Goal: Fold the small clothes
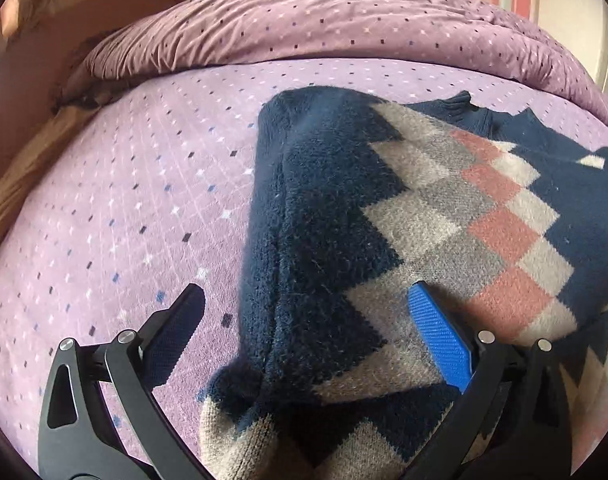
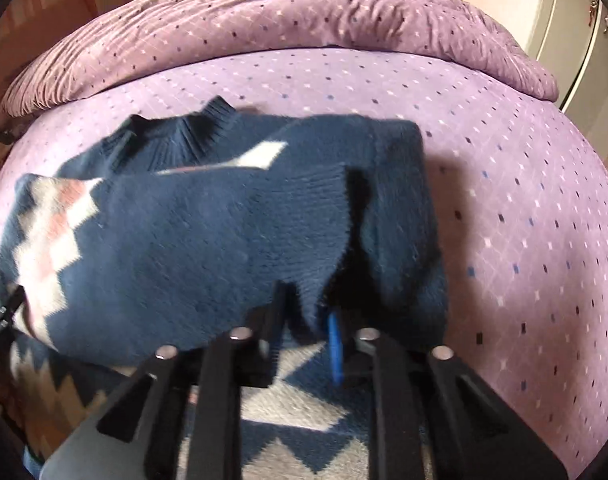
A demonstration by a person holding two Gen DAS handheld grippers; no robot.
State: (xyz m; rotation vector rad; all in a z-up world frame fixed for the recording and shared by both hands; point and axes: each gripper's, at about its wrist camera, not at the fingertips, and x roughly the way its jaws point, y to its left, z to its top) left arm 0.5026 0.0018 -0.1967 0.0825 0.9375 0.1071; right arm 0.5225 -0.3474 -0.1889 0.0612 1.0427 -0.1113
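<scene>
A small navy knit sweater (image 1: 327,208) with a grey, white and pink diamond pattern lies on the purple bed sheet (image 1: 124,200). Its left side is folded over the body. My left gripper (image 1: 304,304) is open, its fingers straddling the sweater's folded left edge just above it. In the right wrist view the sweater (image 2: 176,240) has its right sleeve lifted over the body. My right gripper (image 2: 307,320) is shut on the sleeve's ribbed cuff (image 2: 319,280) and holds it above the patterned hem.
A rumpled purple duvet (image 1: 304,24) is bunched along the far side of the bed, also in the right wrist view (image 2: 284,20). A brown blanket (image 1: 32,168) lies at the bed's left edge. A white wardrobe (image 2: 575,32) stands at the far right.
</scene>
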